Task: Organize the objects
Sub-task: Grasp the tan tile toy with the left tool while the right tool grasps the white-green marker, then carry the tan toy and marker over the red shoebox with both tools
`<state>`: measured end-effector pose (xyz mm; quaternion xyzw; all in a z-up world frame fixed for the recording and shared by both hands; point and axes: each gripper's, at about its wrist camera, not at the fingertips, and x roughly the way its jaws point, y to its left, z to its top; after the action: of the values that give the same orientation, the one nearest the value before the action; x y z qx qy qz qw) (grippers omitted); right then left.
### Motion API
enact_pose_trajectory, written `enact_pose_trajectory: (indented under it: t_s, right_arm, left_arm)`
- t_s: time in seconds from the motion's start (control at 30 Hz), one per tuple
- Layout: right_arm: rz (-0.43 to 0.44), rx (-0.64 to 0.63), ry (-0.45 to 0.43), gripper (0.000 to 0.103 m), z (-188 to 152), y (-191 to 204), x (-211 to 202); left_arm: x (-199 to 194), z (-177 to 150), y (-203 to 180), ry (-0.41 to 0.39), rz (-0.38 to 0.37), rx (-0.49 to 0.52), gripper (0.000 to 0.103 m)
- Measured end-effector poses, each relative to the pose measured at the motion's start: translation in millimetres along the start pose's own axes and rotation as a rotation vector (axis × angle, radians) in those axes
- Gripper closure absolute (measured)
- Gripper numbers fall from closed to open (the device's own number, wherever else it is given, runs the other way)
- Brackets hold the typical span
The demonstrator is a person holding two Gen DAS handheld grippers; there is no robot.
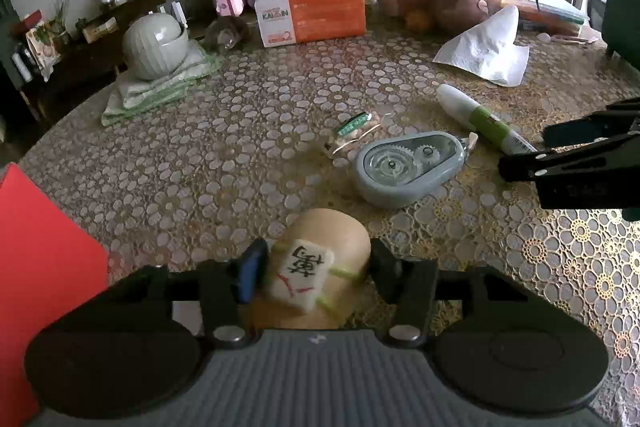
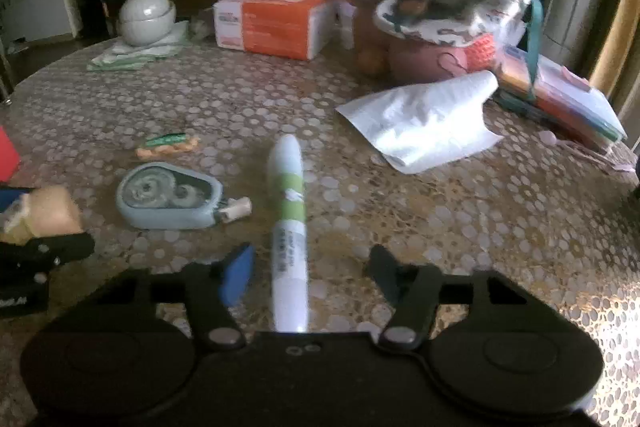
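My left gripper (image 1: pixel 318 271) has its jaws narrowed around the beige block with the mahjong-tile charm (image 1: pixel 312 273), which sits on the table (image 1: pixel 200 155) just this side of the correction tape dispenser (image 1: pixel 408 167); I cannot tell if both jaws touch it. It looks soft and light, so I judge a gentle squeeze across its 2 flat sides is enough.

My right gripper (image 2: pixel 308 275) has its jaws wide, straddling the white-and-green marker (image 2: pixel 289 223) lying just right of the dispenser, touching neither side. The marker looks stiff, smooth and prone to roll, so I would take it at mid-barrel.

I count 1 block, 1 dispenser, 1 marker and 1 small wrapped packet (image 2: pixel 168 145) just beyond the dispenser.
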<state>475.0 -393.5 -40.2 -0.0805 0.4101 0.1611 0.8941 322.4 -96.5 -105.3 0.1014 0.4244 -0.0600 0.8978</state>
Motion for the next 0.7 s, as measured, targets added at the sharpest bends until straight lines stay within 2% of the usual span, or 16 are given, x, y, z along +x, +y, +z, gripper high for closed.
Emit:
enact_pose_trajectory:
  t_s: [0.1,0.23,0.27,0.43,0.7]
  right_arm:
    - [0.009,0.0,-0.003,0.054,-0.1,2.5,-1.3]
    - [-0.003,-0.005,-0.005,0.08,-1.9,4.9,-5.6]
    - [-0.008,-0.003,-0.004,0.083,-3.1,4.8,-8.1]
    - [-0.038,-0.003,-0.024,0.087,-20.3,3.4,-30.3]
    - [-0.028,0.078,-0.016,0.087,-61.2,-2.6,-73.2]
  left_arm:
    - [-2.1,0.0,-1.4,0.009,0.01,0.008,0.053]
    - [-6.3,-0.1,-4.8,0.022,0.022,0.017,0.054]
    - [-8.5,0.1,-5.9,0.024,0.02,0.014,0.054]
    - [-23.2,-2.0,-14.9,0.023,0.0,0.01,0.054]
    - [-49.0,-18.5,-32.3,0.056,-0.048,-0.017,0.054]
